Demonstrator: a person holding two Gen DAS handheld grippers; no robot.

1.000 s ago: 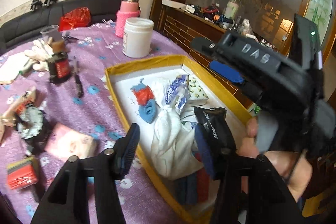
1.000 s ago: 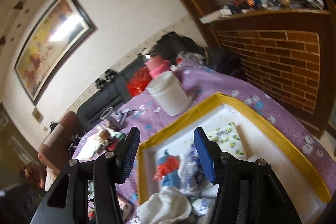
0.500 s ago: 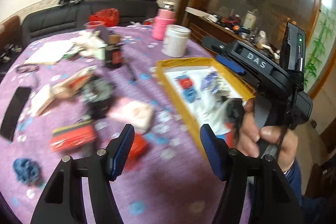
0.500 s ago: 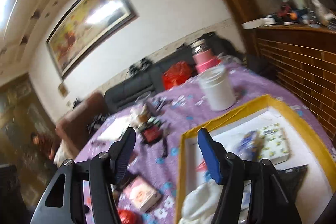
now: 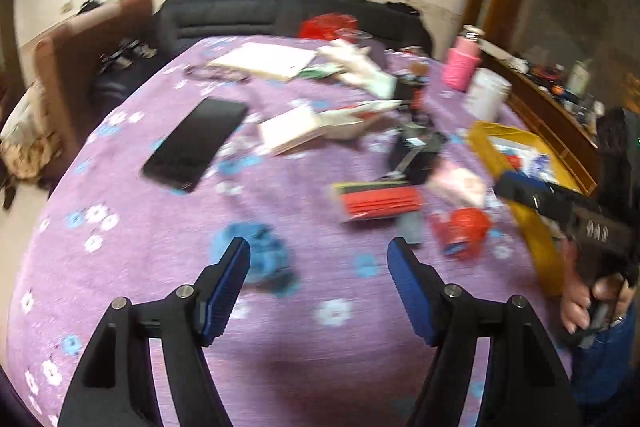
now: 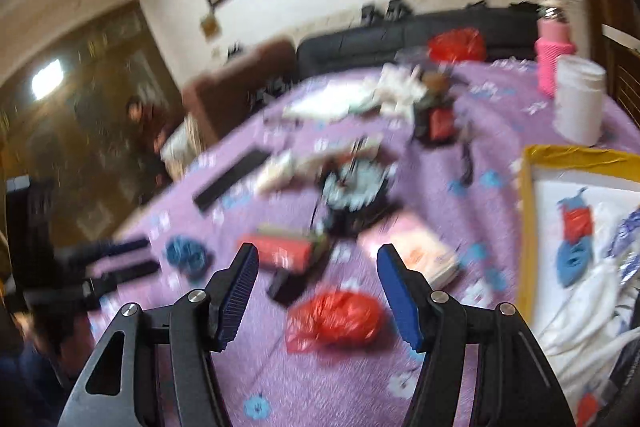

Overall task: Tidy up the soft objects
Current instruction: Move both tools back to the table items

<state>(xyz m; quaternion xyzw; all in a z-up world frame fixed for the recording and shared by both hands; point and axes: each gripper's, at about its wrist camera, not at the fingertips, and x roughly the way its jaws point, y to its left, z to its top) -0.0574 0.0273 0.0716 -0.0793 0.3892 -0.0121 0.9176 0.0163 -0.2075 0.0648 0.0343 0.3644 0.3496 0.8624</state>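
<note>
Both grippers hang over a table (image 5: 168,307) with a purple flowered cloth, both views blurred. The left gripper (image 5: 319,283) is spread with nothing between its pads; its jaws have just been opening. A blue scrunchie (image 5: 256,259) lies on the cloth just beyond its left pad. The right gripper (image 6: 317,289) is spread too, empty, having just widened. A red bag (image 6: 336,319) lies on the cloth between its fingers, untouched. A yellow-rimmed tray (image 6: 528,227) sits at the table's right edge, holding a white cloth (image 6: 580,311) and a blue-and-red pouch (image 6: 574,239). A pink packet (image 6: 416,251) lies just left of the tray. A black phone (image 5: 196,143) lies well apart, toward the left edge.
</note>
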